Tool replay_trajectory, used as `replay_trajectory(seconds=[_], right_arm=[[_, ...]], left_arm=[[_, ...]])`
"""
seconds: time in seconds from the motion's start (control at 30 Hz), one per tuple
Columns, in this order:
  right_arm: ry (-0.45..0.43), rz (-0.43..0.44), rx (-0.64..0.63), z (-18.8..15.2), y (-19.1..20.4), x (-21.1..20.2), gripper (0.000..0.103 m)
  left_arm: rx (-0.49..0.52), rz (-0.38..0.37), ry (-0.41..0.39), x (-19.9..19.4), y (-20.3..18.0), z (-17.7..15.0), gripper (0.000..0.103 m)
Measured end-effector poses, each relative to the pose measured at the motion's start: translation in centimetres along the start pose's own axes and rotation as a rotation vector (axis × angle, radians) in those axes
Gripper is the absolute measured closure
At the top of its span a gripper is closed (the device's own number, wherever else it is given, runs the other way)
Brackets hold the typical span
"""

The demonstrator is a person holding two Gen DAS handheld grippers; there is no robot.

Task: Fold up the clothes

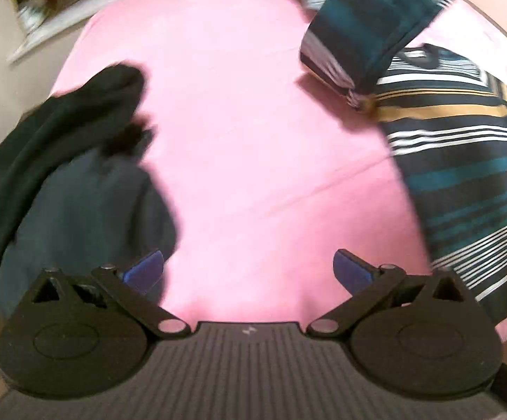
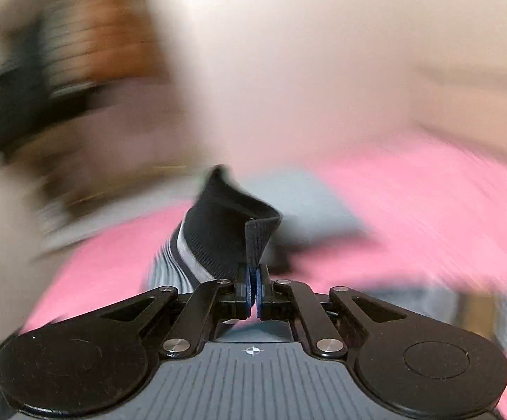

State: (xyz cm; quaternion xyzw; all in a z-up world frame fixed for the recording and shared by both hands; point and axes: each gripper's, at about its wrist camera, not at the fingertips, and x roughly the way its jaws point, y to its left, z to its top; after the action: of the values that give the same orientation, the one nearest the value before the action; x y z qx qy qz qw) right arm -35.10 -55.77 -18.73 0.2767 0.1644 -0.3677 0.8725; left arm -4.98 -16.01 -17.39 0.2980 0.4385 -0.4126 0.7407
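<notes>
In the left wrist view, the left gripper (image 1: 248, 271) hangs released and empty above the smooth pink bed sheet (image 1: 246, 133), and in the right wrist view, the right gripper (image 2: 252, 288) clenches the ribbed dark cuff of the striped knit shirt (image 2: 218, 241); lift evenly, keeping the hem taut.

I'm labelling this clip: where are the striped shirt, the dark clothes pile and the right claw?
striped shirt (image 1: 463, 161): left wrist view, its flat body.
dark clothes pile (image 1: 61, 161): left wrist view, middle of the heap.
right claw (image 2: 253, 281): right wrist view, between its closed tips.
</notes>
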Motion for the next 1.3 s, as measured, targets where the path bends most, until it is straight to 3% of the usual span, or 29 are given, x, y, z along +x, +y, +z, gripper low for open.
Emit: replay_trajectory(seconds=[0.1,0.2,0.33,0.5,0.6,0.73,0.77,0.8,0.87,0.9,1.0,1.2,1.23,1.27,1.3], right_arm=[[0.15,-0.154,0.227,-3.4,-11.2,3.1,0.103],[0.265,-0.162,0.292,-6.1,-16.8,5.5,0.103],[0.319,-0.109,0.311,-7.7,-18.5,6.1,0.103],[0.241,0.029,0.292,-6.0,-18.5,2.6,0.103],[0.308,-0.011,0.315,-7.5,-19.9,2.7,0.102],[0.41,-0.036,0.441,-9.0,-22.7,4.0,0.102],[0.419,-0.032,0.449,-8.9,-22.9,4.0,0.096],[0.422,-0.026,0.445,-8.8,-23.0,4.0,0.072],[0.417,-0.018,0.448,-8.6,-23.0,4.2,0.038],[0.414,-0.006,0.449,-8.5,-23.0,4.2,0.038],[0.438,0.031,0.45,-8.4,-23.0,4.6,0.038],[0.467,0.017,0.462,-8.5,-23.0,6.4,0.039],[0.469,0.013,0.479,-8.6,-23.1,6.6,0.042],[0.47,0.008,0.488,-8.6,-23.1,6.8,0.053],[0.476,0.0,0.494,-8.6,-23.1,7.1,0.059]], left_arm=[[0.045,-0.039,-0.007,0.4,-5.0,2.4,0.001],[0.113,-0.047,0.006,0.9,-10.1,3.7,0.001],[0.167,-0.078,0.046,1.9,-15.4,4.2,0.001],[0.263,-0.126,0.056,2.9,-21.0,5.8,0.001],[0.315,-0.149,0.038,3.3,-23.6,7.4,0.001],[0.383,-0.161,0.014,4.5,-25.8,9.5,0.001],[0.406,-0.157,0.008,5.0,-26.1,10.0,0.001],[0.428,-0.154,0.001,5.5,-26.4,10.4,0.001],[0.496,-0.127,-0.015,6.9,-26.7,11.2,0.002],[0.536,-0.108,-0.024,7.7,-26.7,11.5,0.004],[0.691,-0.022,-0.057,10.8,-26.8,12.2,0.011],[0.926,0.105,-0.097,18.4,-26.6,12.9,0.046],[0.954,0.118,-0.104,19.5,-26.6,12.9,0.053],[0.978,0.128,-0.109,20.6,-26.5,13.0,0.059],[0.989,0.129,-0.11,21.4,-26.5,13.1,0.074]])
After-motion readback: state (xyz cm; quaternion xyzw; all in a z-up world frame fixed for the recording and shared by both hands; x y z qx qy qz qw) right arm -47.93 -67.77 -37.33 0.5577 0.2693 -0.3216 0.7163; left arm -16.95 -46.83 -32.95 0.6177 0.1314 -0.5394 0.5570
